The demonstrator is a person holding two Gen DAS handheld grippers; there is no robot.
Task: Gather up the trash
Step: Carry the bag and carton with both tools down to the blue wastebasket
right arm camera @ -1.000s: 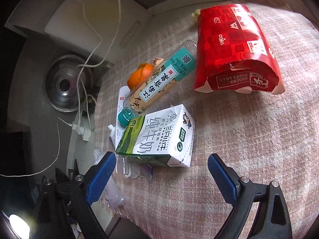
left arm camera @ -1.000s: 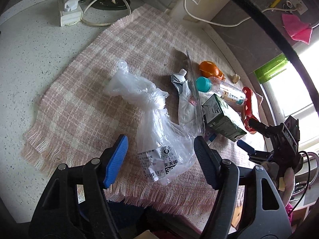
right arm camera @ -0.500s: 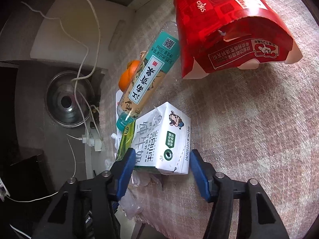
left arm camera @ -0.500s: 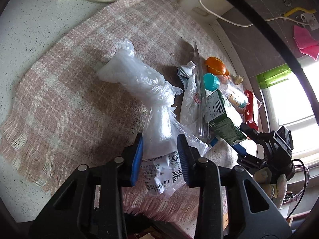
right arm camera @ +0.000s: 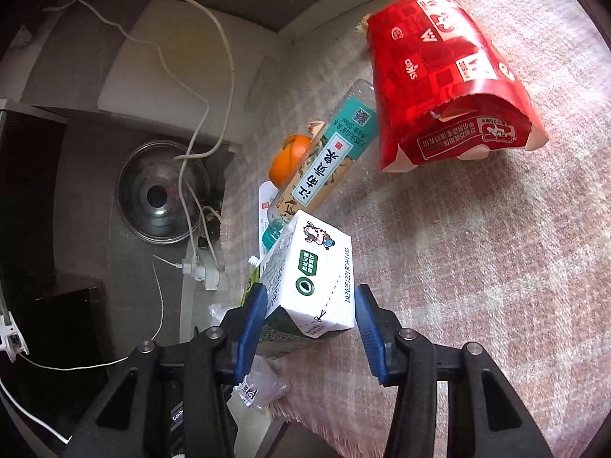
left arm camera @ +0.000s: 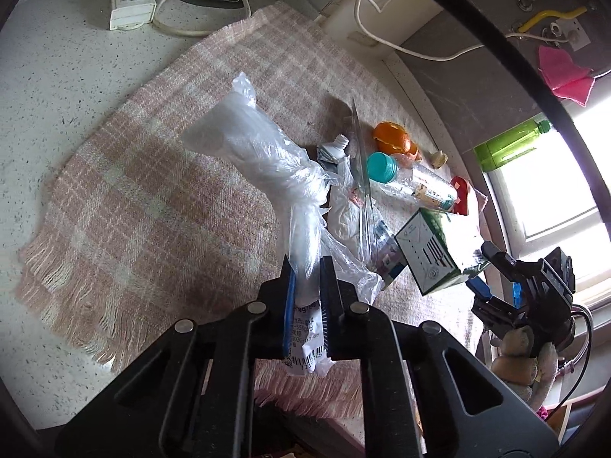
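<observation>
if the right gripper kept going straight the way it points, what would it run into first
Probably the tea bottle lying just beyond the milk carton, which is already between the closing right gripper pads. Depth is hard to judge.

On the cloth, the knotted plastic bag lies left of the bottle and carton.
</observation>
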